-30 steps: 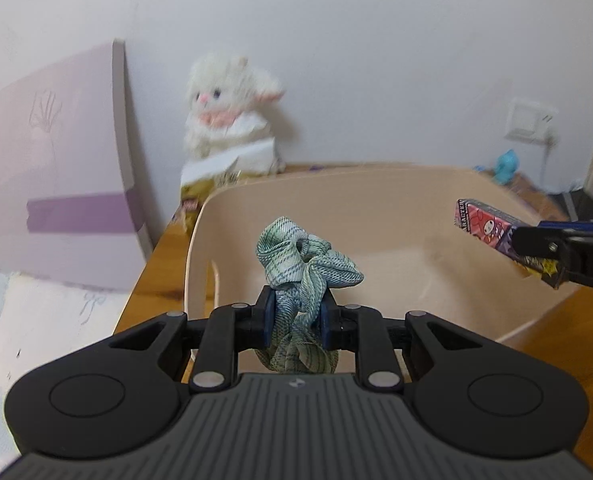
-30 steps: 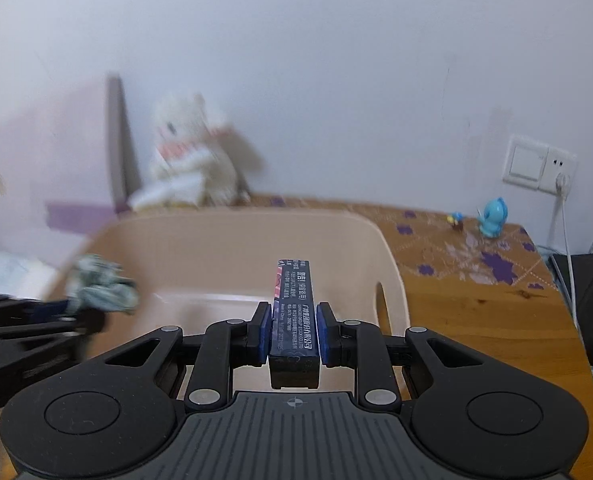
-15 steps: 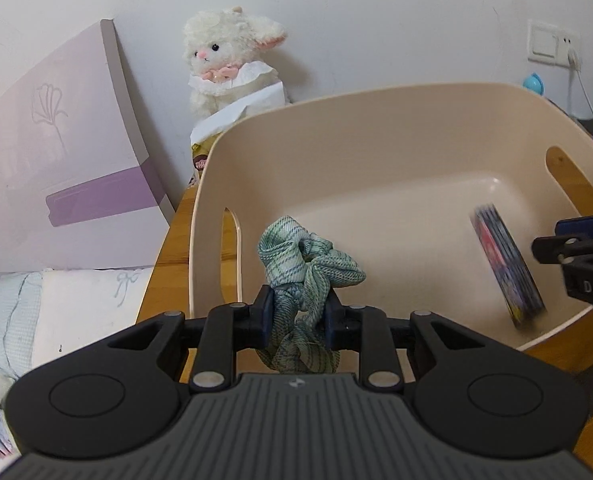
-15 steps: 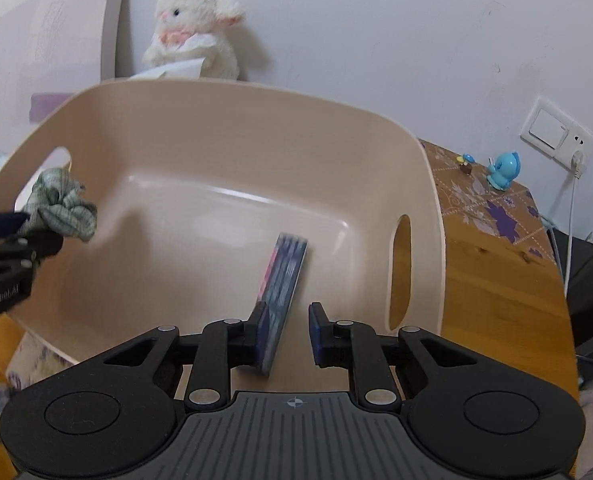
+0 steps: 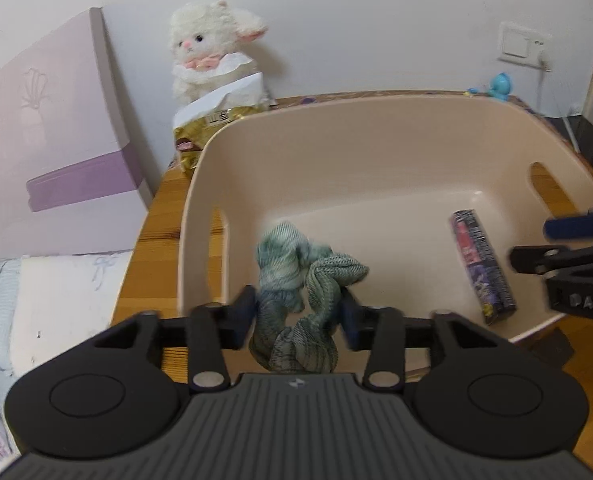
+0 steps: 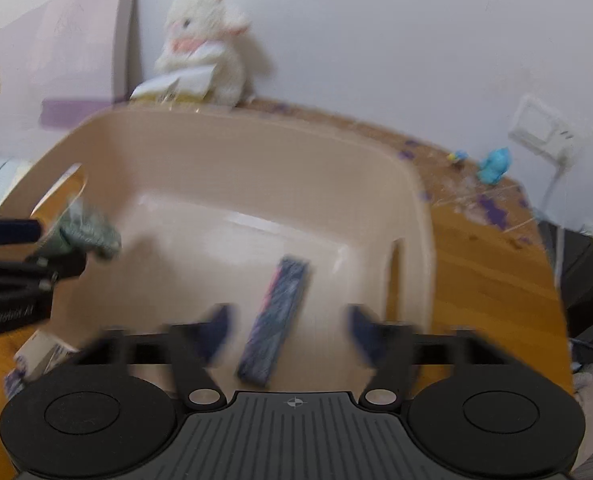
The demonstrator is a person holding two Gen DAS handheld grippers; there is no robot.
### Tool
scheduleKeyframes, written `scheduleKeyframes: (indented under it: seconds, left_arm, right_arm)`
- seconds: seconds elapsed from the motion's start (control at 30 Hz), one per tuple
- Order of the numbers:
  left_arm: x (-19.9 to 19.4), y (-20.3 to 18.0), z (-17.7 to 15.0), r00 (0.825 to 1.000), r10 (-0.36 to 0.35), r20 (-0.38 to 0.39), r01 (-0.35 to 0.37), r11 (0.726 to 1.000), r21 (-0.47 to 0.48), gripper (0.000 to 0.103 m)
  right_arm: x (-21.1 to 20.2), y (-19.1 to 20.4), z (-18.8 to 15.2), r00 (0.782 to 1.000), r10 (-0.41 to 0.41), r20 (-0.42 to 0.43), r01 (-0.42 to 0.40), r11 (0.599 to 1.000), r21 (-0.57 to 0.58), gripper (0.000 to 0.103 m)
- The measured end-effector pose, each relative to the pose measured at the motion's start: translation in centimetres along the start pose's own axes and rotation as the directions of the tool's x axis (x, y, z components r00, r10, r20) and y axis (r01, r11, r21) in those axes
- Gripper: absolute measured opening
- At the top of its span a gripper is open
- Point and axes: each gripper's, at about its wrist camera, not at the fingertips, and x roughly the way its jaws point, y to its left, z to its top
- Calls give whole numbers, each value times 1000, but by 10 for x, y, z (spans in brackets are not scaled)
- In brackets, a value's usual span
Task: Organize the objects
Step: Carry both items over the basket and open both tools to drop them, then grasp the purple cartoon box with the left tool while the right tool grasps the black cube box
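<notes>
A white plush lamb (image 5: 212,46) is propped against the wall at the back of the wooden worktop (image 5: 168,220), behind a gold snack bag (image 5: 212,128). A small blue figurine (image 5: 500,85) is set below a wall socket (image 5: 522,46).

Counted in the two views:
One beige bin (image 5: 376,136) on the table.
One green scrunchie (image 5: 296,300).
One small printed box (image 5: 481,266) on the bin floor.
Two grippers: left gripper (image 5: 296,316), right gripper (image 6: 288,328).
One white plush lamb (image 5: 208,48).
One gold packet (image 5: 208,128) beneath the lamb.
One blue figurine (image 5: 500,86).
One wall switch (image 5: 522,46).
One lilac headboard (image 5: 56,152).
</notes>
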Motion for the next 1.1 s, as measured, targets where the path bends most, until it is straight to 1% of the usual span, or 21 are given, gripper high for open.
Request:
scheduleKeyframes:
  seconds: [0.03, 0.07, 0.1, 0.13, 0.2, 0.23, 0.27, 0.3, 0.43, 0.57, 0.63, 0.77, 0.9, 1.1]
  left_arm:
    - [-4, 0, -1, 1000, 15, 19, -15, 1000, -7, 61]
    - [-8, 0, -1, 999, 23, 35, -23, 1000, -18, 64]
    - [-11, 2, -2, 999, 16, 46, -15, 999, -29, 70]
    - [-16, 4, -2, 998, -3, 59, 5, 999, -46, 77]
    - [-28, 7, -5, 995, -19, 93, 26, 997, -75, 83]
    - [-35, 8, -8, 993, -18, 114, 28, 996, -82, 84]
    - [-42, 8, -10, 991, -16, 134, 27, 996, -83, 84]
    - [-48, 8, -12, 989, -13, 149, 25, 996, -83, 85]
    - [-74, 9, -22, 979, 2, 206, 15, 996, -84, 92]
    - [-97, 13, -36, 972, 10, 236, 15, 994, -107, 94]
    - [-102, 16, -45, 972, 10, 234, 19, 993, -118, 98]
    - [-101, 18, -66, 979, 18, 205, 9, 992, -127, 99]
    - [-85, 18, -88, 990, 11, 141, 9, 991, -135, 99]
    - [-61, 22, -114, 998, 0, 65, 10, 988, -157, 99]
  right_arm:
    - [-5, -2, -2, 1000, 5, 7, -6, 1000, 10, 81]
    - [-9, -5, -3, 1000, 11, 15, -11, 1000, 22, 84]
    - [-15, -7, -6, 999, 15, 30, -16, 999, 33, 89]
    - [-22, -10, -8, 998, 27, 49, -29, 999, 40, 90]
    - [-36, -13, -12, 996, 40, 75, -44, 998, 53, 93]
    - [-43, -14, -14, 995, 36, 88, -41, 997, 60, 96]
    - [-51, -13, -16, 994, 30, 107, -37, 997, 66, 101]
    - [-60, -13, -19, 991, 33, 131, -43, 997, 70, 103]
    - [-92, -13, -29, 980, 57, 193, -75, 993, 89, 103]
    - [-109, -8, -44, 975, 66, 214, -85, 993, 82, 103]
    - [-110, -7, -55, 977, 65, 205, -83, 993, 79, 103]
    - [-99, -7, -75, 985, 64, 157, -76, 994, 76, 103]
    - [-77, -8, -95, 995, 54, 88, -62, 995, 80, 103]
    - [-50, -7, -117, 999, 43, 20, -44, 994, 99, 103]
